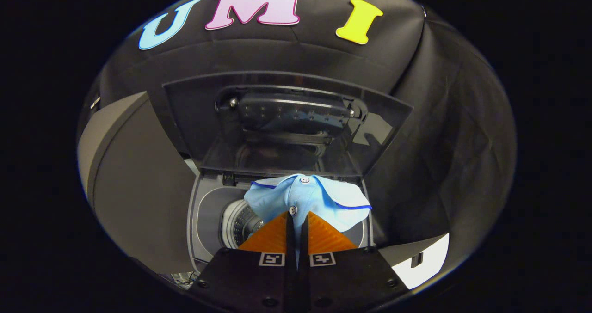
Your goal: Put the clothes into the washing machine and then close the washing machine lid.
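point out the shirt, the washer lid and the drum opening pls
shirt (319, 199): gripper view, collar fabric just ahead of the shut jaws.
washer lid (194, 114): gripper view, raised glass panel.
drum (240, 223): gripper view, perforated wall below the shirt.

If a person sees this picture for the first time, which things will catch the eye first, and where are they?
First comes the light blue shirt, pinched between the nearly closed jaws of the gripper and hanging over the open top of the washing machine. Below and beside the shirt, part of the metal drum shows. Beyond them the lid stands raised, leaning back toward the black cloth wall.
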Action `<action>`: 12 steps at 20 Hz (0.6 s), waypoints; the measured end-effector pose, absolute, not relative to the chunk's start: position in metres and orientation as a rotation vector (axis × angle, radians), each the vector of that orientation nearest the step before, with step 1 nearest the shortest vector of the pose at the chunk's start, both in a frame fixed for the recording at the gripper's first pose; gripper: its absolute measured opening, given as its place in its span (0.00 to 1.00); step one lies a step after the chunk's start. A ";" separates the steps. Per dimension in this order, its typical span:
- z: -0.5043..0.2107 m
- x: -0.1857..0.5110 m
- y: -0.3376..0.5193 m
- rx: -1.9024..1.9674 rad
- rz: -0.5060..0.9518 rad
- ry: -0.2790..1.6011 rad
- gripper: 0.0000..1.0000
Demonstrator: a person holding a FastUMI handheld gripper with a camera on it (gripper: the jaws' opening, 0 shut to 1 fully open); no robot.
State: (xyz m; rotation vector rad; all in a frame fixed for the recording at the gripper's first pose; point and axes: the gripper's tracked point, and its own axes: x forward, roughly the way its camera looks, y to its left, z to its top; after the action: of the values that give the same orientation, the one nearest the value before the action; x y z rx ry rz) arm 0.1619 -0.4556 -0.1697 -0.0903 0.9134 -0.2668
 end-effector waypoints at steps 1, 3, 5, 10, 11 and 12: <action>-0.177 0.161 -0.456 -0.083 -0.264 0.920 0.05; -0.199 0.162 -0.457 -0.079 -0.259 0.955 0.05; -0.221 0.164 -0.456 -0.069 -0.248 0.975 0.05; -0.266 0.164 -0.451 -0.049 -0.228 1.013 0.05; -0.274 0.165 -0.451 -0.041 -0.231 1.016 0.05; -0.282 0.163 -0.453 -0.037 -0.239 1.023 0.05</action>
State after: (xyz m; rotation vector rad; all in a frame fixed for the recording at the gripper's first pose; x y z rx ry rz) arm 0.1631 -0.4527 -0.2822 -0.0369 1.0232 -0.2388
